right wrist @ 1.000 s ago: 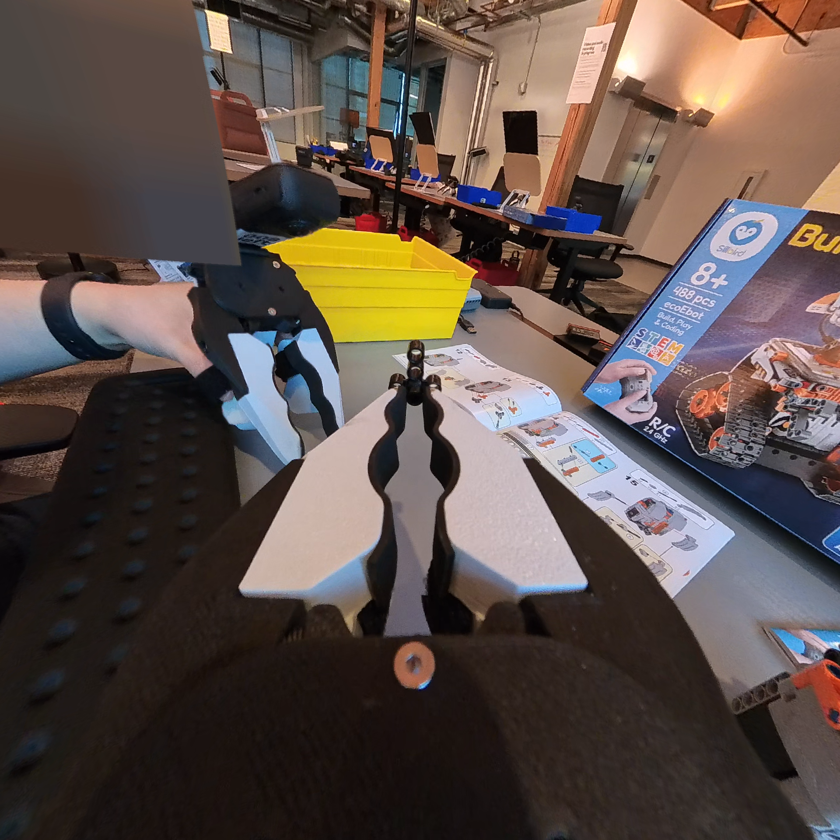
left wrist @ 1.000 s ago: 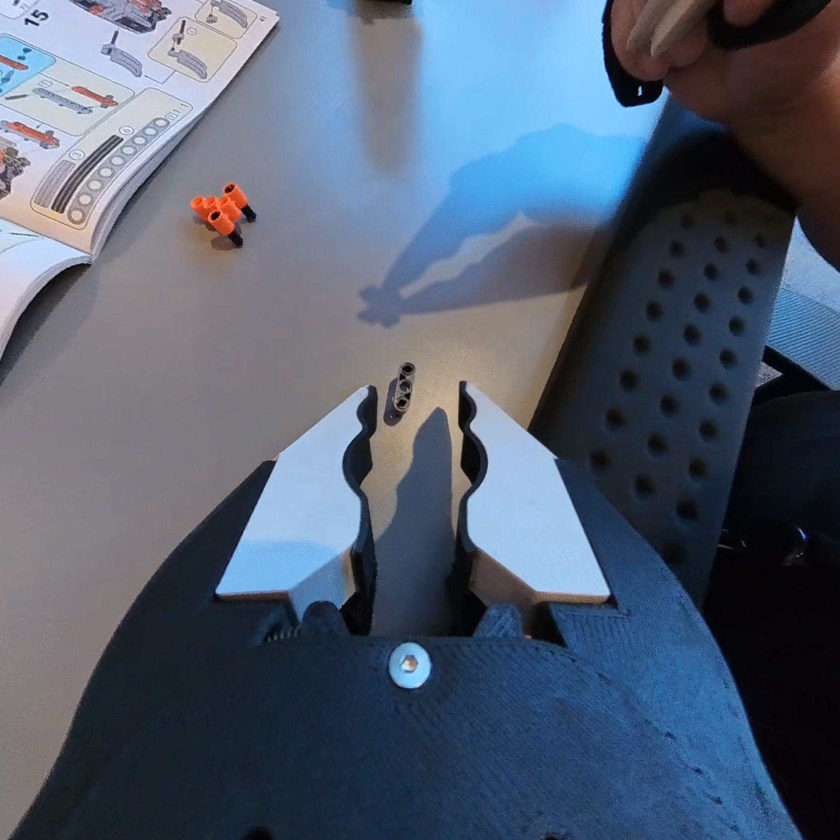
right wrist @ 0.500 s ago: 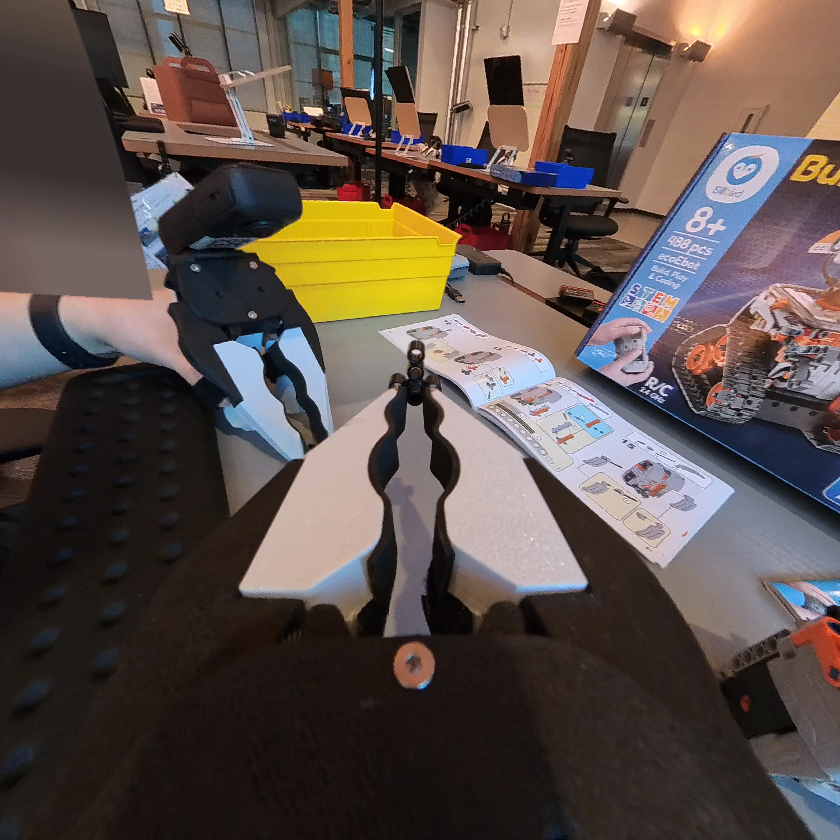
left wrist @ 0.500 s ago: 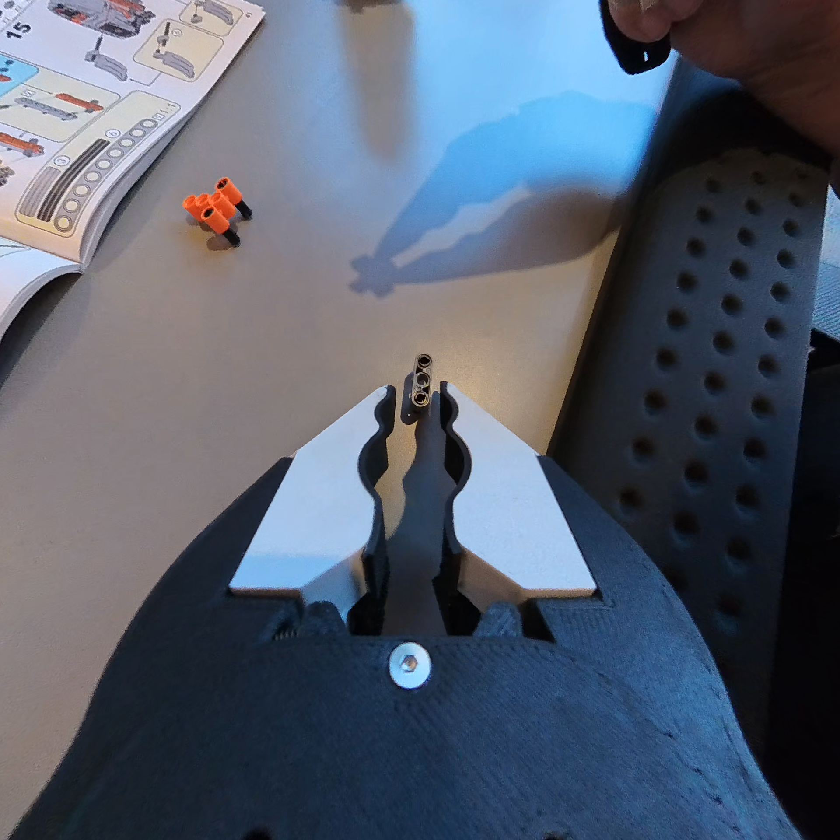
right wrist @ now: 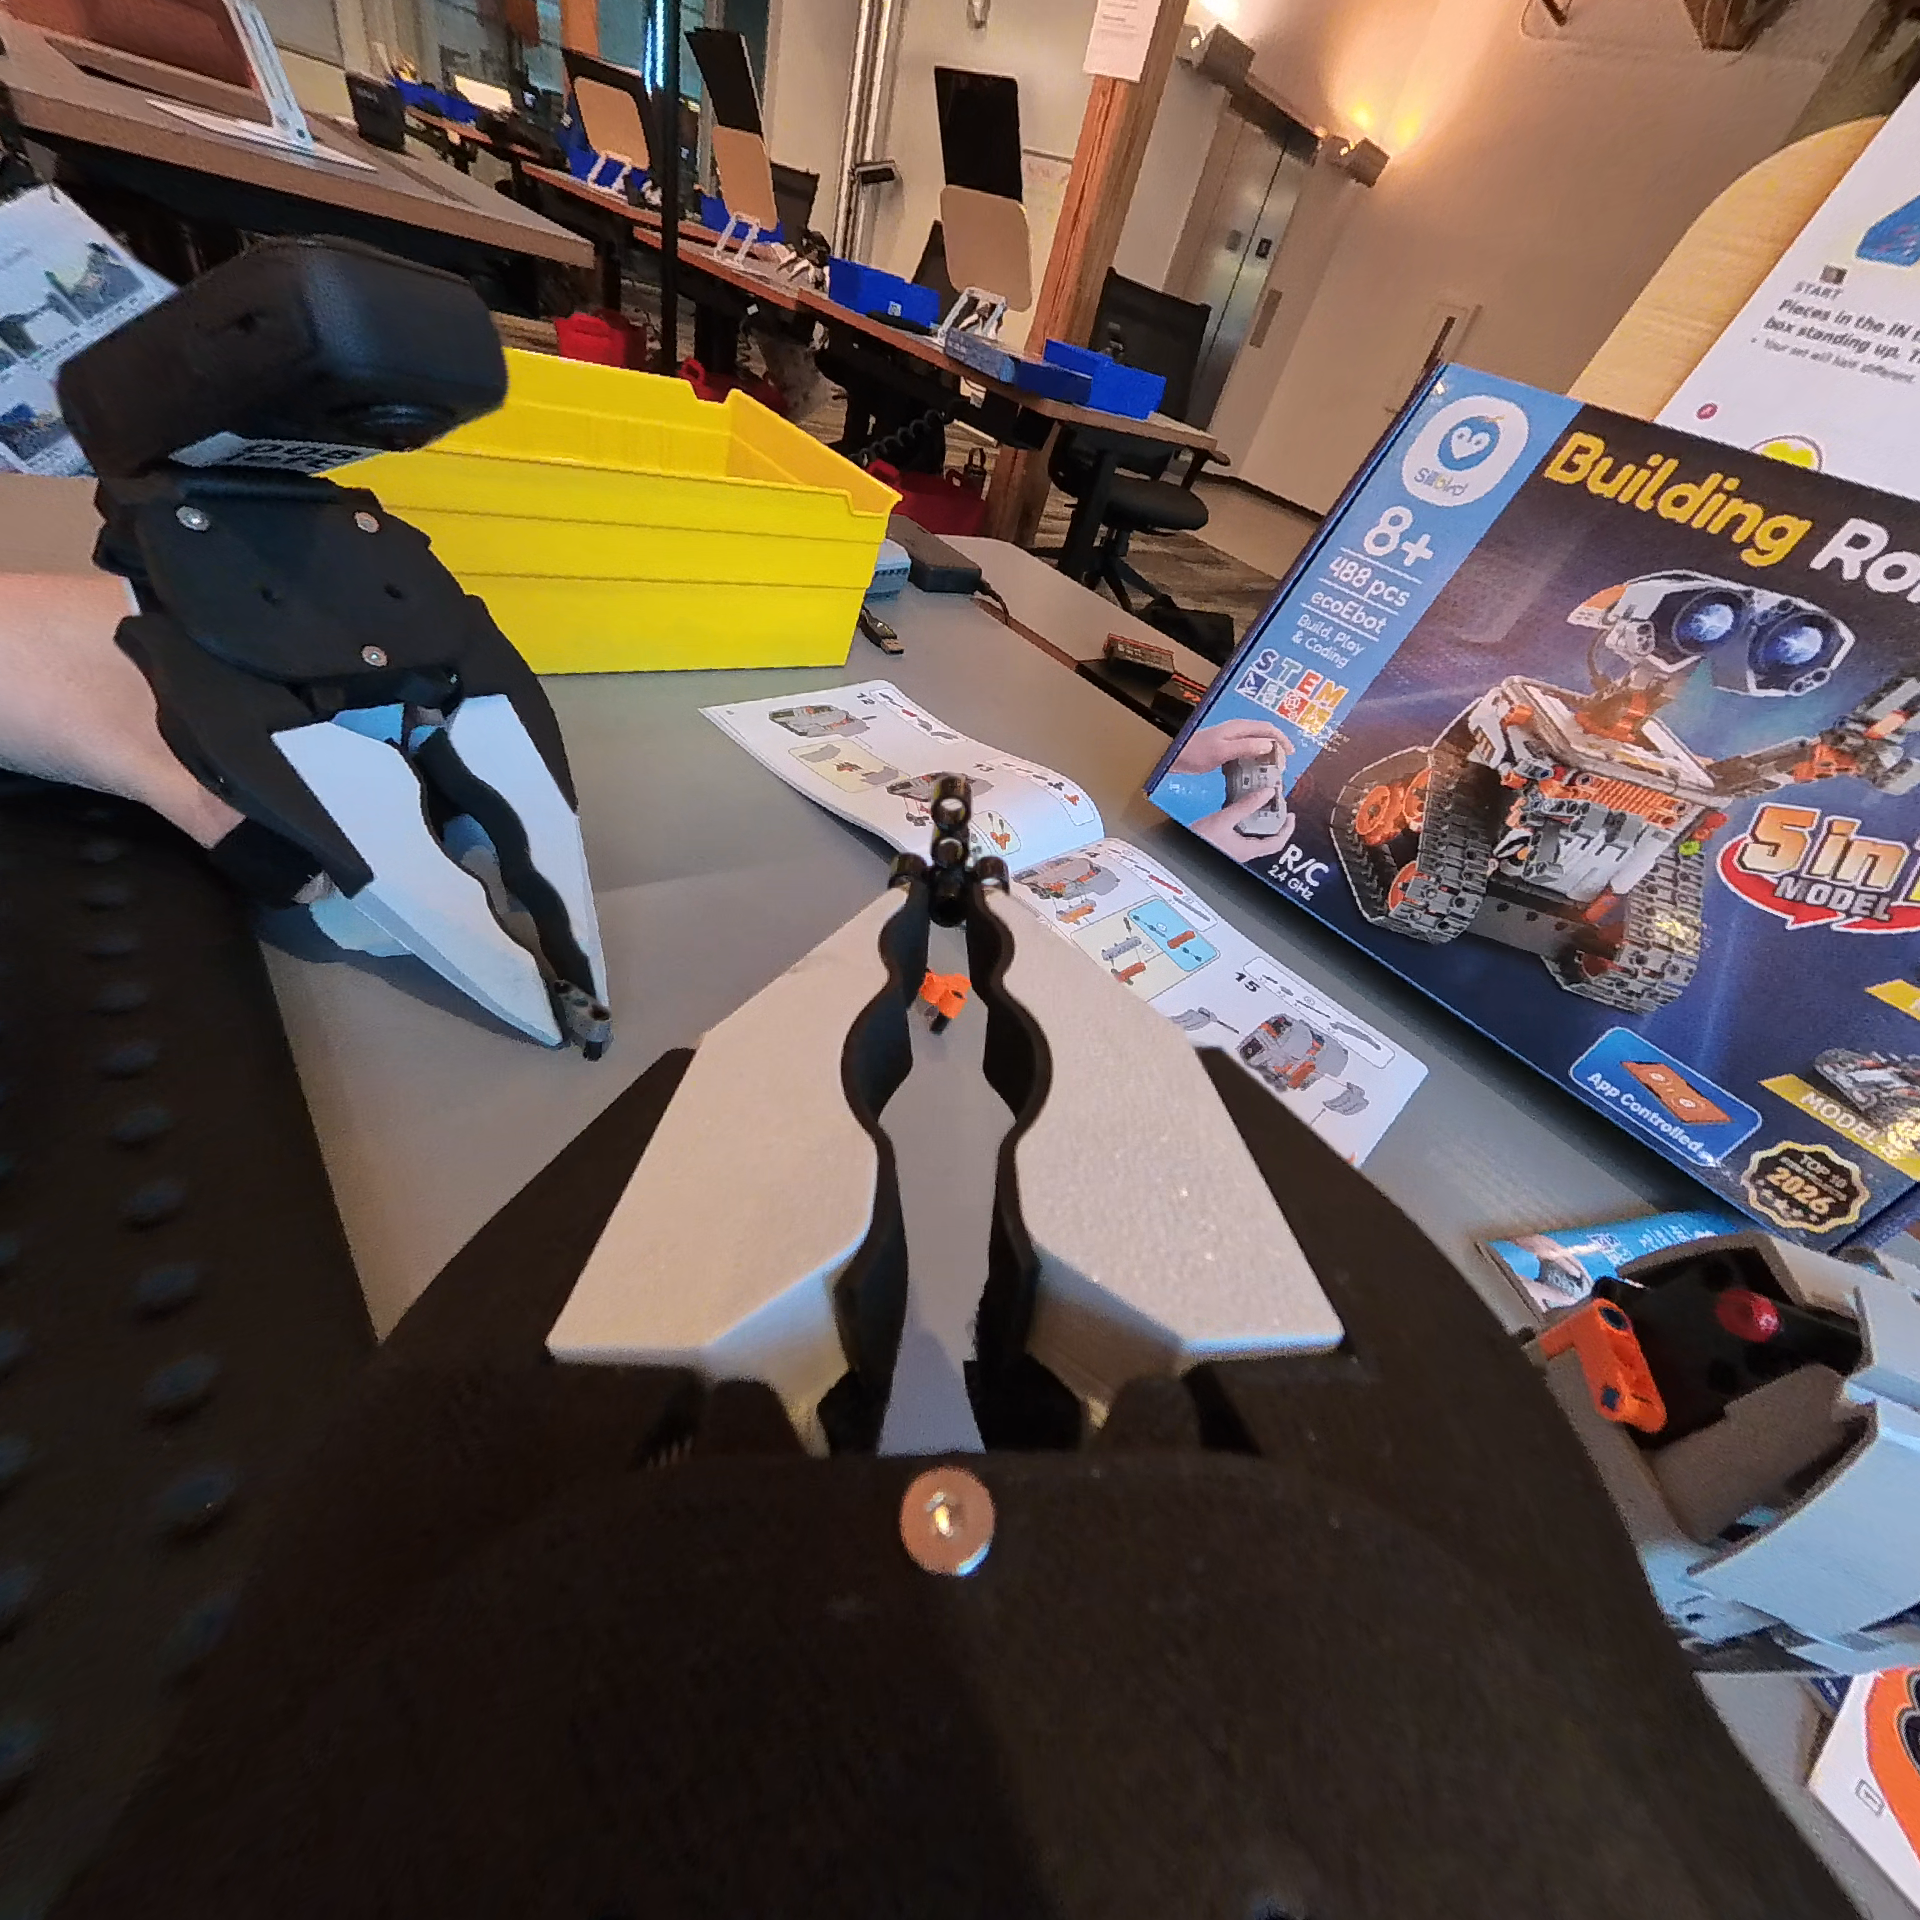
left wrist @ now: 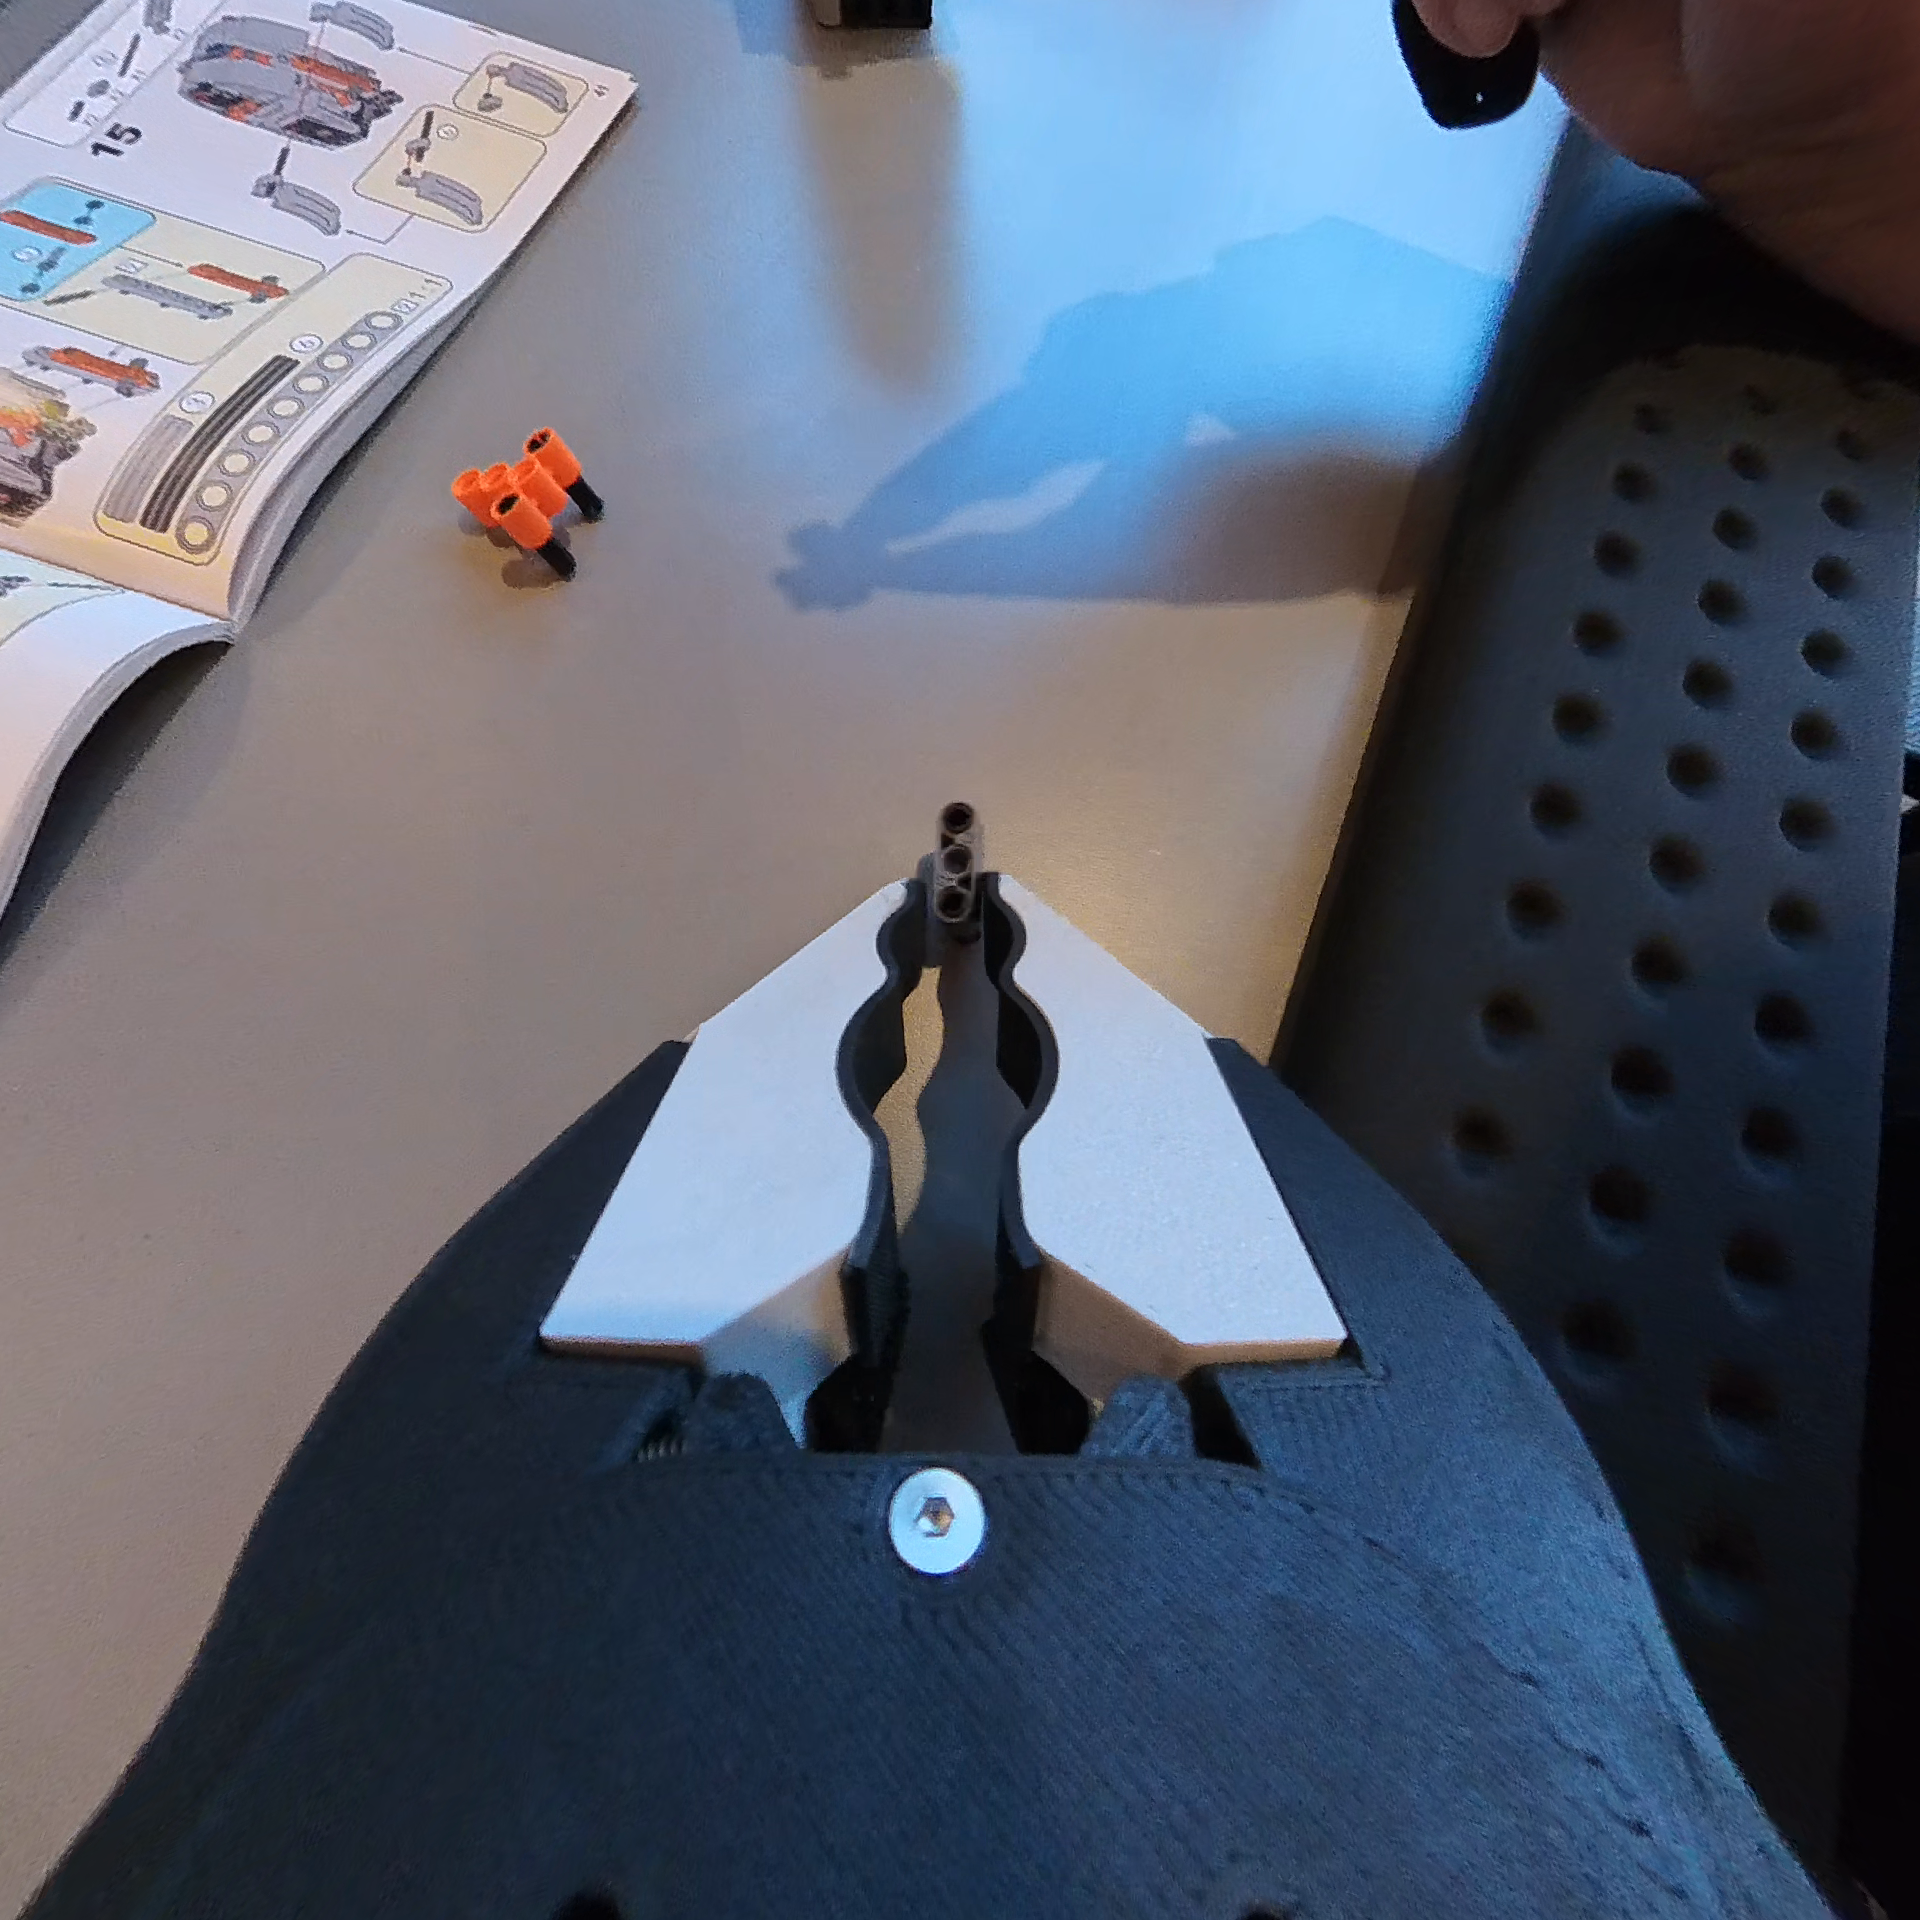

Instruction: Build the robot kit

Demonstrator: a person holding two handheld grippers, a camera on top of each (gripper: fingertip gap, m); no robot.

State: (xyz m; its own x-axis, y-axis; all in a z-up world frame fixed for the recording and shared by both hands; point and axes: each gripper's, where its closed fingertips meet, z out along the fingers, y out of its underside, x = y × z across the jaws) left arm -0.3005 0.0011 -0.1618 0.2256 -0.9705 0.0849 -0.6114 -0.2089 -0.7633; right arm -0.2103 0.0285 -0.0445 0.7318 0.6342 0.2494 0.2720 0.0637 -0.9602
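Note:
My left gripper (left wrist: 954, 896) is shut on a small dark grey three-hole beam (left wrist: 956, 852), which sticks out past the fingertips just above the grey table (left wrist: 520, 935). The same gripper shows in the right wrist view (right wrist: 582, 1023), tips down at the table with the beam (right wrist: 584, 1010) in them. My right gripper (right wrist: 948, 883) is shut on a small black pin piece (right wrist: 950, 844) and holds it in the air above the table. A small orange and black connector cluster (left wrist: 525, 499) lies on the table to the left; it shows between my right fingers (right wrist: 943, 992).
An open instruction booklet (left wrist: 187, 291) (right wrist: 1049, 894) lies on the table. A yellow bin (right wrist: 644, 540) stands behind it, a large robot kit box (right wrist: 1621, 790) at the right. A partly built grey and black model (right wrist: 1745, 1434) sits near right. A perforated dark chair back (left wrist: 1683, 935) borders the table edge. Across from one pair of fingers to the other is roughly 15 cm.
My left gripper closed from open onto the grey beam, which now stands up between the tips. My right gripper, still shut on the pin, tilted downward, bringing the table and model into view.

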